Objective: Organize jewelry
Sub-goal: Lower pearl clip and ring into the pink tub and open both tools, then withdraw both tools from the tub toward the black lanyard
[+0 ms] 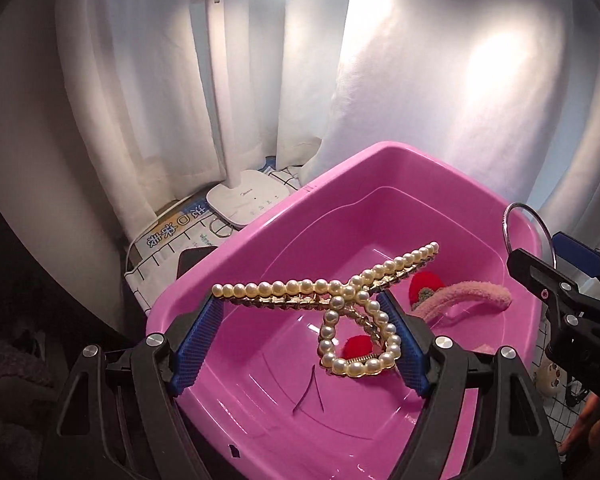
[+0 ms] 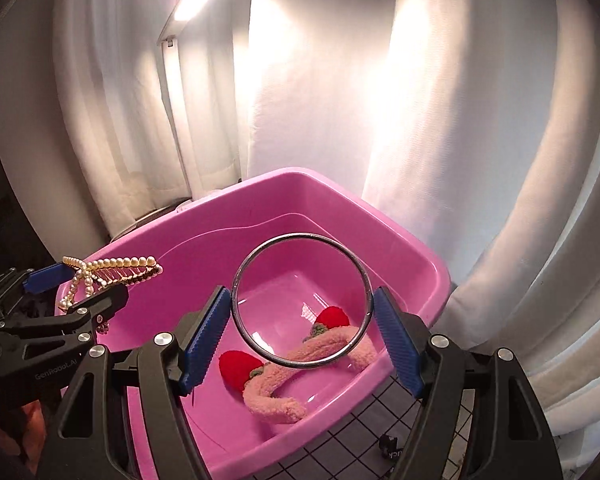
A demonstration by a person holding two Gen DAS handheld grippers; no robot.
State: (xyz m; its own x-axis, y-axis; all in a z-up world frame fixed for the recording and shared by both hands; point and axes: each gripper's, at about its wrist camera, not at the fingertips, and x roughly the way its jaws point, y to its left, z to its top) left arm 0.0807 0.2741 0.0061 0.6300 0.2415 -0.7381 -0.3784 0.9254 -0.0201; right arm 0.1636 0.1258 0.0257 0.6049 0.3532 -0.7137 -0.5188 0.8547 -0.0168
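While the left gripper (image 1: 300, 320) is clamping a pearl clip (image 1: 332, 300) between its blue pads over the pink tub (image 1: 260, 240), the right gripper (image 2: 302, 324) is pinching a metal ring (image 2: 302, 236) upright above it; a pink headband (image 2: 284, 380) with red strawberries (image 2: 236, 368) is lying on the tub floor
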